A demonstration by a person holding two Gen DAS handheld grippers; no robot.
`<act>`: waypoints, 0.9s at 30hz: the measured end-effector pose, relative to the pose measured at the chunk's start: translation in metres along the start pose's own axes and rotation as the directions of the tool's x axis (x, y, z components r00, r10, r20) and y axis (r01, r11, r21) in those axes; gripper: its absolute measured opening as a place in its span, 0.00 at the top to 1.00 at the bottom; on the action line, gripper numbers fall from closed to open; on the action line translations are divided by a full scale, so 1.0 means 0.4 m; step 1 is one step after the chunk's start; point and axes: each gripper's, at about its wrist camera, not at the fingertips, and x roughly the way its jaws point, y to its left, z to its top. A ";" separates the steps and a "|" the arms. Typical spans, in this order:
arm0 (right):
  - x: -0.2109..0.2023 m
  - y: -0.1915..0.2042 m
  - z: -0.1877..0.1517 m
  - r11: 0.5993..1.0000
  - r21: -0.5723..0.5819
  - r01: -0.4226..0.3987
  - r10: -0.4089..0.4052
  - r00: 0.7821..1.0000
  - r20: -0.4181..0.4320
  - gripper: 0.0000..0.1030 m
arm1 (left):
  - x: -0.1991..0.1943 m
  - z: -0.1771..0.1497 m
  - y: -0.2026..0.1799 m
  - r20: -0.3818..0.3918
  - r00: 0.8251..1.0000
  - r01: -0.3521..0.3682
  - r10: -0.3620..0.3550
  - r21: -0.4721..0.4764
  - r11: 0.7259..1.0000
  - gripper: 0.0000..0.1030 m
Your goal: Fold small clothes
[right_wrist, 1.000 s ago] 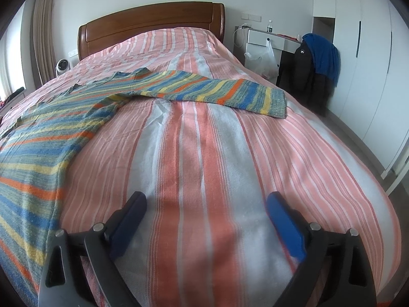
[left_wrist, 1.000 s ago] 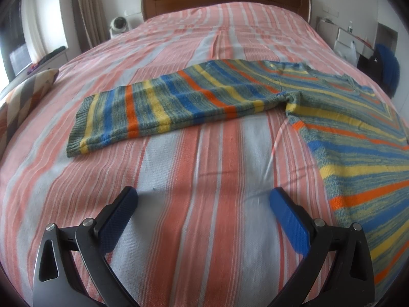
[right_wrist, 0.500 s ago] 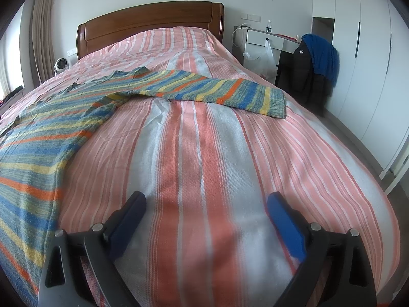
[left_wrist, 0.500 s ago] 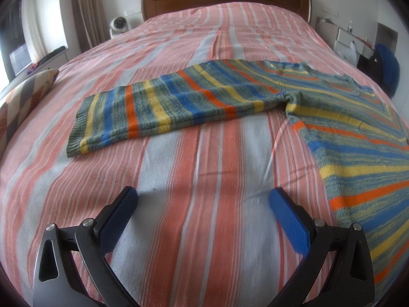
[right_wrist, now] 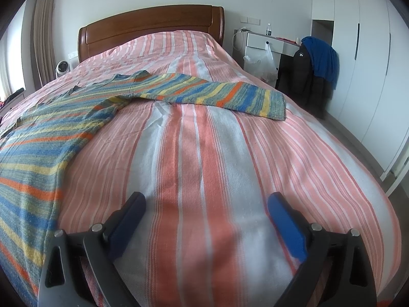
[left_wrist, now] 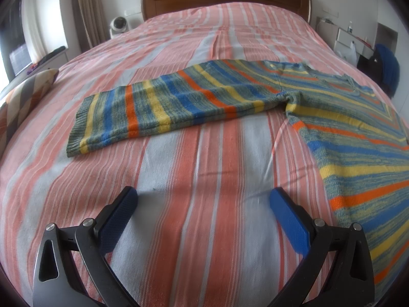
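Your left gripper hovers over the striped bed with its fingers spread wide, holding nothing. Your right gripper is the same, fingers apart. The striped sweater lies flat across the bed's middle, one sleeve reaching toward the left edge, the other sleeve toward the right edge.

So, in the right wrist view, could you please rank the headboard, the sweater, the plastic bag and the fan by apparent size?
1. Sweater, though nearness inflates it
2. Headboard
3. Plastic bag
4. Fan
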 end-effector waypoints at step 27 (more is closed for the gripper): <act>-0.010 -0.002 -0.005 1.000 0.004 -0.016 0.016 1.000 0.007 0.07 | 0.008 0.008 -0.017 -0.036 0.999 -0.017 0.018 0.040 0.999 0.00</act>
